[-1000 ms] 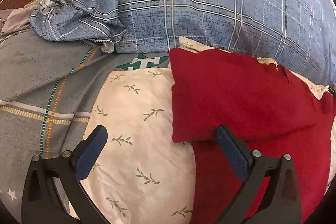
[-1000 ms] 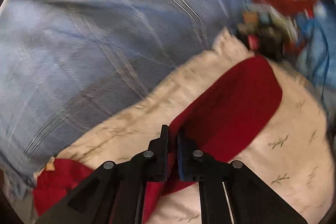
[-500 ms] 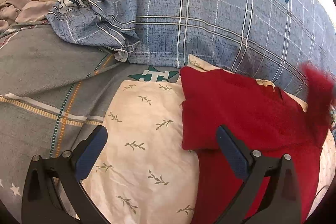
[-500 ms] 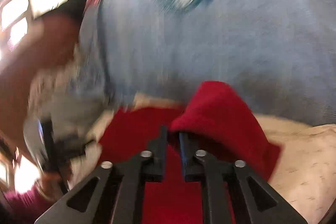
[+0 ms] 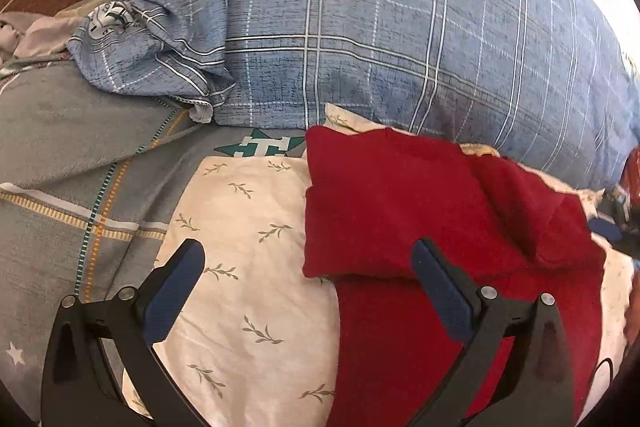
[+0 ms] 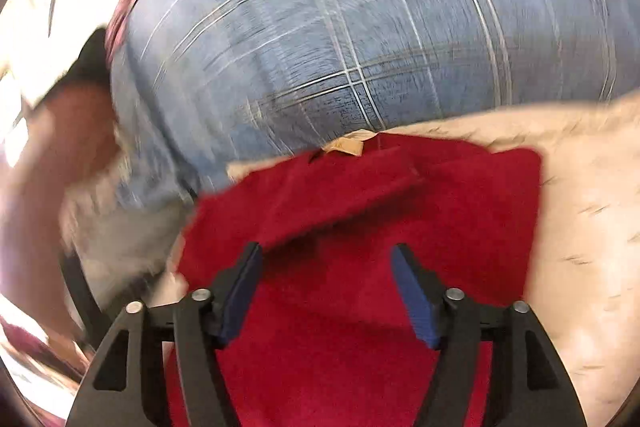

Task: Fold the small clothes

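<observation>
swung across and let go since a second back: right sleeve, then pinched and carried, now lying folded over the body of the deep red fleecy garment (image 5: 400, 211).

left wrist view first. red garment resting on the cream leaf-print pillow (image 5: 248, 227), close under the big blue plaid pillow (image 5: 360, 27), both side flaps turned in. left gripper (image 5: 306, 267) hovering low with jaws spread wide, nothing between them, one blue pad over cream fabric, the other over red. risk here: dropping straight down from this spot and snagging pillowcase along with the garment edge, dragging both on the next fold.

right wrist view next, blurred by motion. right gripper (image 6: 326, 275) with jaws opening, clear of the cloth, only flat red garment (image 6: 360, 227) showing behind the gap. folded flap edge lying just beyond the left pad (image 6: 240, 291). danger: pulling away too close and catching that loose flap, flipping it back open. fleece looks springy too, so flap could creep open unpressed. soft pillow underneath gives little firm backing for a crisp crease.
</observation>
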Demonstrator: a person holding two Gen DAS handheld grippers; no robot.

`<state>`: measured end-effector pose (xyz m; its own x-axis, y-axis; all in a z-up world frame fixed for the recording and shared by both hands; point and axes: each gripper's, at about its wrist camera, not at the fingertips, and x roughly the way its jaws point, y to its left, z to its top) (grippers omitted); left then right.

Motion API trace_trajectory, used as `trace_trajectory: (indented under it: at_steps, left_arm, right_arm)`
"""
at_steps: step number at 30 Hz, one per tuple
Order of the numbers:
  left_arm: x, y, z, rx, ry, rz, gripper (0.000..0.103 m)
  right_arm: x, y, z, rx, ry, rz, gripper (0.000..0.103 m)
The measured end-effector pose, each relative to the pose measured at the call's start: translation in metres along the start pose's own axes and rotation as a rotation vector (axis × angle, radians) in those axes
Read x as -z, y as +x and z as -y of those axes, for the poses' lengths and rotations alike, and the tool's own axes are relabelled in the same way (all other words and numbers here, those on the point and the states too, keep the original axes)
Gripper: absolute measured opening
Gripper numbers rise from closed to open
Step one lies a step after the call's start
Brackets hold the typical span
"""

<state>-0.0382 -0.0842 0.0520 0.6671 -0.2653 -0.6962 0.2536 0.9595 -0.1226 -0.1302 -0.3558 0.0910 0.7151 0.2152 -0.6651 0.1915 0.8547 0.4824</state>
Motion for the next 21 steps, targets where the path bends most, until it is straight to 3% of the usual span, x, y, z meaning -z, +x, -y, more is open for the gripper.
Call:
trace_trajectory:
  at_steps: [2,4,7,10,14,17,21]
  left_arm:
    - [0.001,0.001,-0.001,-0.007,0.012,-0.002,0.103]
    - [0.000,0.000,-0.005,-0.015,0.016,0.003,0.103]
    - [-0.006,-0.005,-0.019,-0.032,0.001,0.030,0.103]
    - [-0.014,-0.008,-0.036,-0.011,-0.063,0.041,0.103]
    - [-0.016,-0.010,-0.045,0.029,-0.109,0.039,0.103]
    - [-0.016,-0.013,-0.041,0.039,-0.100,0.049,0.103]
    - [-0.013,-0.012,-0.030,0.036,-0.061,0.046,0.103]
  right_arm:
    - [-0.013,0.027,0.010,-0.015,0.097,-0.014,0.073]
    - [-0.022,0.051,0.007,0.041,0.142,-0.010,0.072]
    - [-0.022,0.068,-0.049,-0.019,-0.031,0.003,0.072]
    - [-0.006,0.083,-0.116,-0.063,-0.265,-0.045,0.071]
    - [0.011,0.086,-0.138,-0.099,-0.328,-0.092,0.071]
    - [0.019,0.059,-0.118,-0.042,-0.334,-0.083,0.071]
    - [0.029,-0.005,-0.073,0.203,-0.383,0.035,0.071]
